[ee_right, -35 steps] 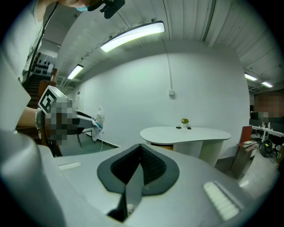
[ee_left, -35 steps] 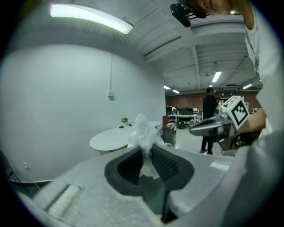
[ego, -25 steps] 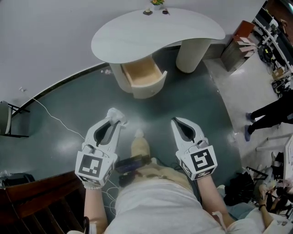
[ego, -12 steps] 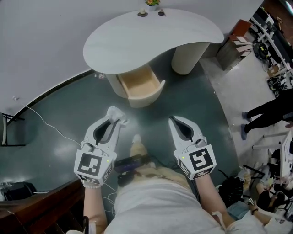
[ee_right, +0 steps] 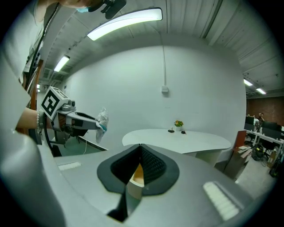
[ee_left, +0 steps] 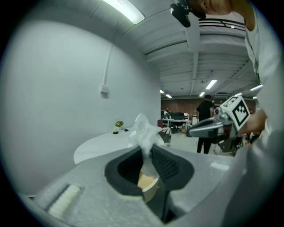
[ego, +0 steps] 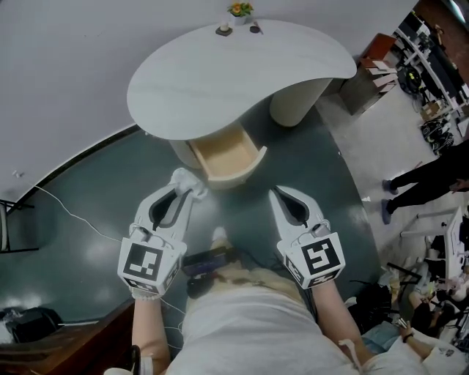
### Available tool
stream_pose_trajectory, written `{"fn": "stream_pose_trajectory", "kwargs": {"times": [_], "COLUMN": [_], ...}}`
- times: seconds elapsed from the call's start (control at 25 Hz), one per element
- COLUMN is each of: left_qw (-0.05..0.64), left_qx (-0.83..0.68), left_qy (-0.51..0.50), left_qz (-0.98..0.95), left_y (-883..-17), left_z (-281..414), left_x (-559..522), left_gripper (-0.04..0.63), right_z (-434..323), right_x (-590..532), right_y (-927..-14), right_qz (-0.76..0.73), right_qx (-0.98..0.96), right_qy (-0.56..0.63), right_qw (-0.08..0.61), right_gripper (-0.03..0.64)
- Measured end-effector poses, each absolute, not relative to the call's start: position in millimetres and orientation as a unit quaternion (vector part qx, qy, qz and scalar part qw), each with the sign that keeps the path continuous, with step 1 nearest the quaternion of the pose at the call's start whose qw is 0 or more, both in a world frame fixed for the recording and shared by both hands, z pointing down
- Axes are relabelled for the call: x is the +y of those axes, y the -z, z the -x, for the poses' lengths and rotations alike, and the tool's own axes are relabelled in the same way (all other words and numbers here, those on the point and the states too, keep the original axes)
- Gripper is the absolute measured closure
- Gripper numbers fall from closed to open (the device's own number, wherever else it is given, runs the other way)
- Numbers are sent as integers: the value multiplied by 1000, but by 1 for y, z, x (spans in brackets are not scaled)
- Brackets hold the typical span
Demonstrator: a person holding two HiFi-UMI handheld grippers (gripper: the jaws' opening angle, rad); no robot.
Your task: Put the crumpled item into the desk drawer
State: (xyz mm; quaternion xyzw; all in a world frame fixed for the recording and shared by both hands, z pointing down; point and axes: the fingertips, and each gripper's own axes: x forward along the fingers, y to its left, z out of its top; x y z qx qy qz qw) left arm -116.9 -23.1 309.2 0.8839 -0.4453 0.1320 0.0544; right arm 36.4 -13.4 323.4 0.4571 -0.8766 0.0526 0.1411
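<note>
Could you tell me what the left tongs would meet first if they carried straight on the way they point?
Most likely the open, wood-lined cream drawer of the white curved desk; the way there looks free, though depth is unclear.

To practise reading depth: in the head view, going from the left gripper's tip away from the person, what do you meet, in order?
crumpled item → open drawer → desk top → small potted plant
</note>
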Motion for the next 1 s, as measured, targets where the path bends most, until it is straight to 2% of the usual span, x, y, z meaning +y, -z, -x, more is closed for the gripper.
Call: {"fn": "stream_pose_trajectory", "kwargs": {"times": [1.0], "left_qw": [60], "left_qx": [-411], "left_qy": [-140], "left_qz": [-899], "left_y": [-328], "left_z": [146], "left_x": [-102], "left_gripper": [534], "right_z": [-1], "right_x": [-83], "right_y": [-335], "right_qz": [-472], "right_qx": [-865], "right_qy": [-63], "right_qw": [157], "right_gripper": [612]}}
